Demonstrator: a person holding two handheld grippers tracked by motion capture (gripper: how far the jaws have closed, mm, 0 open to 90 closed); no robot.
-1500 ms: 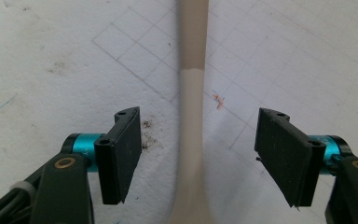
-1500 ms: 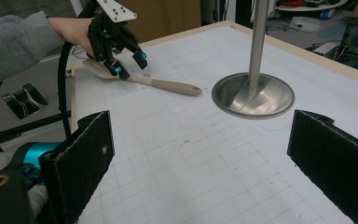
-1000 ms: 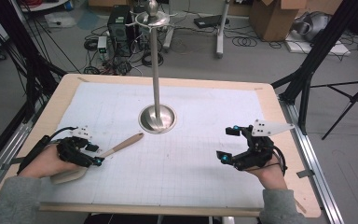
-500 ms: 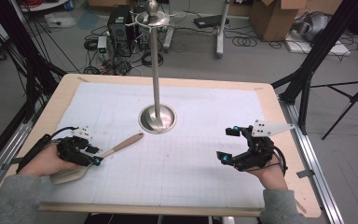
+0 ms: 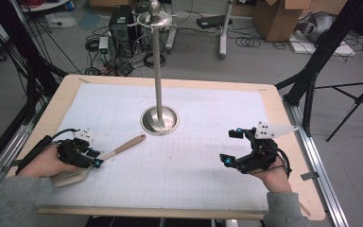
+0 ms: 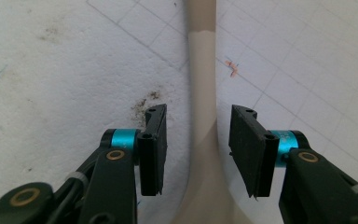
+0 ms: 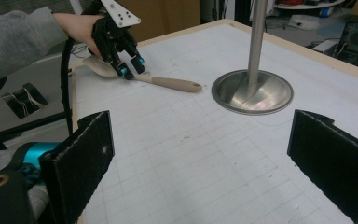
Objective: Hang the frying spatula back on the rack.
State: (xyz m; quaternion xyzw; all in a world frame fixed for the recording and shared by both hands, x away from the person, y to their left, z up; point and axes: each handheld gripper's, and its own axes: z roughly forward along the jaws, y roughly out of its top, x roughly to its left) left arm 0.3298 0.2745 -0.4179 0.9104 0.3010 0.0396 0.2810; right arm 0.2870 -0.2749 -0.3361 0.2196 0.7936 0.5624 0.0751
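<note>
The left gripper (image 6: pixel 196 154) has just been closing around the neck of the wooden spatula (image 5: pixel 118 152) lying at the near left of the bench (image 5: pixel 283 118), pads not yet touching; squeezing squarely on the narrow neck should keep it from twisting. The right gripper (image 5: pixel 234 147) waits with jaws apart at the near right. No readable writing shows.

Nothing to read here

I look over my table and find no word, brand, number or sign that I can make out: the white mat (image 5: pixel 208 156) carries just a faint printed grid and some smudges, the cardboard boxes (image 5: pixel 276 16) on the floor behind are too far and blurred for any print to be legible, and the black computer case (image 5: pixel 123 21) shows no label I can tell
</note>
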